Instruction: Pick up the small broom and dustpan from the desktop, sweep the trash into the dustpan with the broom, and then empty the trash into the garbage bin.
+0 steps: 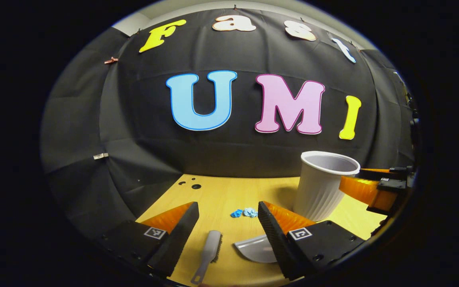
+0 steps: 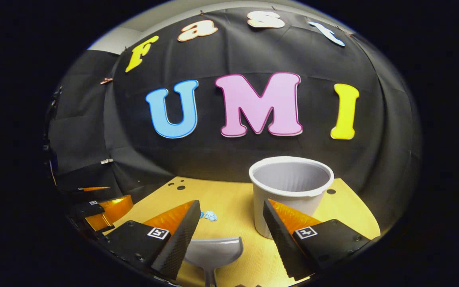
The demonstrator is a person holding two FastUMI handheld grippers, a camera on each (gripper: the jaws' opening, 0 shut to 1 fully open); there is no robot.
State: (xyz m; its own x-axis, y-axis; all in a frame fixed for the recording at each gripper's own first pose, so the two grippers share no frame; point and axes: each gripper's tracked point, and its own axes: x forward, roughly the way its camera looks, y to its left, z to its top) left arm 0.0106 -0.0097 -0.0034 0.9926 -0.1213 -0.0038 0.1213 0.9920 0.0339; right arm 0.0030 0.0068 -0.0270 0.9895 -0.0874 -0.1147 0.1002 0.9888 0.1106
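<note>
Nothing is done yet. Both the left tool [image 1: 228, 231] and right tool [image 2: 231, 229] gape wide, holding nothing. The small broom [image 1: 209, 251] and dustpan [image 2: 212, 250] lie on the tabletop [image 1: 221, 195] before the white garbage bin [image 2: 291, 187], blue trash [image 1: 244, 213] just left of it, unswept.

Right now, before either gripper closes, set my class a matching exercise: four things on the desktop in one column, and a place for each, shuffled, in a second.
Things:
1. small broom
2. dustpan
3. blue trash
4. garbage bin

Places:
A. upright near the back wall, open top, behind the right gripper's right finger
B. lying between the left gripper's fingers, handle toward the camera
C. small crumpled bits on the wood, left of the bin
D. low between the right gripper's fingers, its straight edge facing the wall

Pairs: 1-B, 2-D, 3-C, 4-A
</note>
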